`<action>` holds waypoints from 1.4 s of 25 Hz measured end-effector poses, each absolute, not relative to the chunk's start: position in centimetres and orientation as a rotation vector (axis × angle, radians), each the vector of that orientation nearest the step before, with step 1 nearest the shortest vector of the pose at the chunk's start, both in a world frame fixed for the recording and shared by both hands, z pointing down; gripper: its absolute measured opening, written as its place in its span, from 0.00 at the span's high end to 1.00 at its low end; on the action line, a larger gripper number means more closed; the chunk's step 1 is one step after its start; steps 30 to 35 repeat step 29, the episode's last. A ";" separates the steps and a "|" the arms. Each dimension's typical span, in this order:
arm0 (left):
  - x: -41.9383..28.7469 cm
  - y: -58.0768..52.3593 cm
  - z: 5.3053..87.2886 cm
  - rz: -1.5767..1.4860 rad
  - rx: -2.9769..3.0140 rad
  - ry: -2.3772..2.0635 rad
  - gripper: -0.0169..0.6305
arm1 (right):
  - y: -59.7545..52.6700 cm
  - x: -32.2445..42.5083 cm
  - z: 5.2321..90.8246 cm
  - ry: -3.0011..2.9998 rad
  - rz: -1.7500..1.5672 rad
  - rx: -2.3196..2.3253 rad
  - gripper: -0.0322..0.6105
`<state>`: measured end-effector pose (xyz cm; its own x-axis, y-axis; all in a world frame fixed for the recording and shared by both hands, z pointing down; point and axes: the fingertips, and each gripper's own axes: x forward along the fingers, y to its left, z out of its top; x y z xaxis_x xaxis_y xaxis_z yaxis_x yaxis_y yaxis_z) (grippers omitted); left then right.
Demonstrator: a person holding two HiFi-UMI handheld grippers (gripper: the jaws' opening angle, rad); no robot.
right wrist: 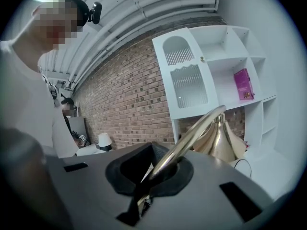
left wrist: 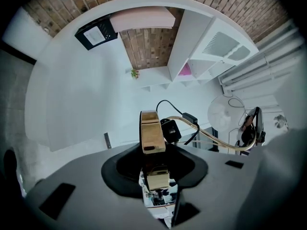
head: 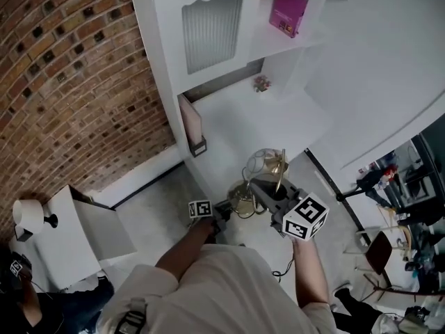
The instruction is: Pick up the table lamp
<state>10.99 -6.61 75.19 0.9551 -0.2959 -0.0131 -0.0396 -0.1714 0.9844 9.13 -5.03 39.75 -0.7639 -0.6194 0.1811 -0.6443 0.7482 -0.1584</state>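
Left gripper [left wrist: 154, 158]: jaws part-way apart, clamped on the flat brass base [left wrist: 152, 131] of the table lamp [head: 263, 176]; base stands on edge between the pads. Left forearm [head: 182, 250] reaches forward from the chest, gripper about level. Black cord [left wrist: 165, 103] loops off just behind the base, with a dark block on it. From the base the thin curved stem [left wrist: 218, 140] sweeps away rightward, so the lamp's long axis runs across the person's front, left hand to right hand. Lamp sits directly ahead of both grippers, between them, close to the body, over the near edge of the white desk [head: 236, 127] below the shelf unit [head: 222, 33]; appears clear of the surface, though contact cannot be ruled out. Right gripper [right wrist: 153, 174]: jaws fully clenched on the stem, which rises from them up and rightward to the brass shade [right wrist: 223, 140]. Right forearm comes in from the right, gripper tipped slightly down. Judgement: each hand has an end; lifting calls for both hands to rise together, base end likely heavier.
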 end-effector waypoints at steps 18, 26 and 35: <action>12.6 -3.6 73.8 -0.321 1.738 -0.353 0.75 | -0.4 11.5 38.0 -2.934 0.352 0.850 0.93; 12.6 -3.0 73.8 -0.323 1.739 -0.353 0.75 | 0.4 11.2 37.7 -2.964 0.398 0.831 0.93; 12.5 -3.0 73.5 -0.326 1.746 -0.348 0.75 | 0.6 11.1 37.5 -2.968 0.391 0.832 0.93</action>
